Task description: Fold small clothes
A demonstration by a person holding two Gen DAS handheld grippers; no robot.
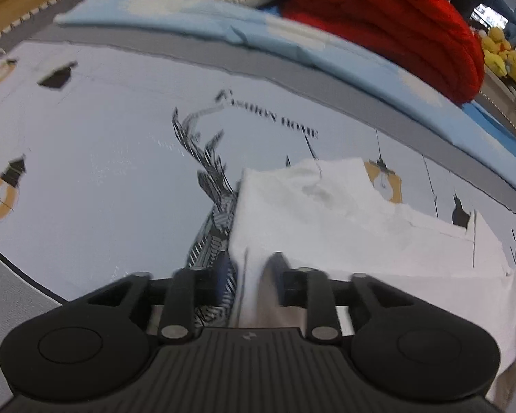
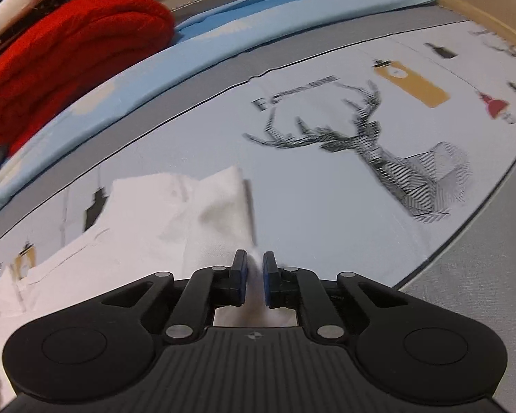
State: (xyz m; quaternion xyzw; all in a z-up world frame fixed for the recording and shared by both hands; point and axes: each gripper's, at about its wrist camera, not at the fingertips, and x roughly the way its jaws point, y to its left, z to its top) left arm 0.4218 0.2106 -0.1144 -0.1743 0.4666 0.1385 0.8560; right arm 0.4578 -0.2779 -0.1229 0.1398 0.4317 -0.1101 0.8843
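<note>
The white garment (image 1: 326,227) lies on the printed sheet (image 1: 103,158), stretching away from both grippers. Each holds a near edge: the left gripper (image 1: 247,282) pinches cloth between its fingers, and the right gripper (image 2: 254,278) is narrowed on a thin fold. The likely fold runs forward — clear sheet ahead. The red blanket (image 2: 68,55) and blue pillow (image 2: 154,65) sit well apart.

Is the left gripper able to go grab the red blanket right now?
Probably not yet. The left gripper looks shut on the white garment, so it would have to let go first. The red blanket lies folded beyond the garment, past the light blue cloth, with nothing tall between.
</note>
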